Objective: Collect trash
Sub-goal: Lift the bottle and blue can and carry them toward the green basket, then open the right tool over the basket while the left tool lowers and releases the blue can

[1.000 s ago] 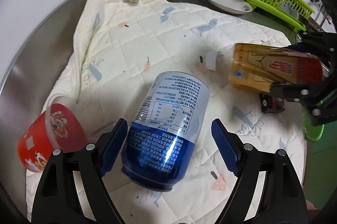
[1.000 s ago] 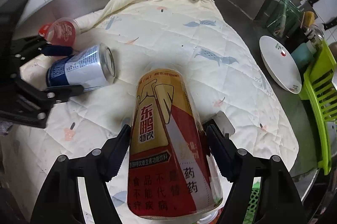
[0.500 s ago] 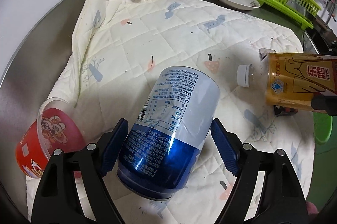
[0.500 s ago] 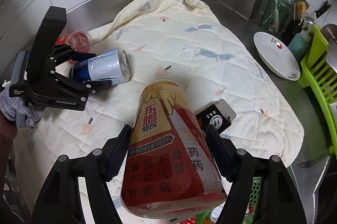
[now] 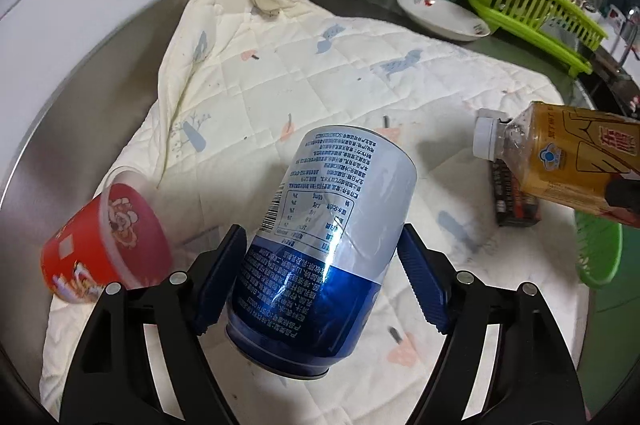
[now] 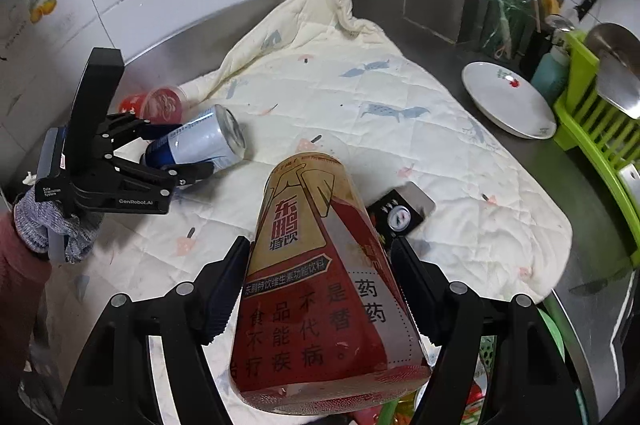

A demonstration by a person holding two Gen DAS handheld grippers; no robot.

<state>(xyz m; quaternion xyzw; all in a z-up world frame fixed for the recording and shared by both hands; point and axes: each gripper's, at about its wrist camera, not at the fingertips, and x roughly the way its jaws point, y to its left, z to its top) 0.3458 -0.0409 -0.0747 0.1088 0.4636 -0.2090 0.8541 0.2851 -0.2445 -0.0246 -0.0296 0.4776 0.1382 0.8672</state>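
Above the quilted cloth [image 5: 360, 73], left gripper [image 5: 320, 285] clamps a blue-and-silver can [image 5: 328, 233]; right gripper [image 6: 320, 289] clamps a gold-and-red bottle [image 6: 320, 289]. Red cup [image 5: 104, 237] lies at the cloth's left edge; cloth's far half bare.

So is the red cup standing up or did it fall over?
Fallen over. The red cup lies on its side at the edge of the quilted cloth, its open mouth facing sideways toward the wall, beside the left gripper.

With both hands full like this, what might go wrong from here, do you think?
The left hand-held gripper pinches the can only near its blue base, so the tilted can may slip out. The bottle in the right hand-held gripper hangs over the small dark box and could knock it off the cloth.
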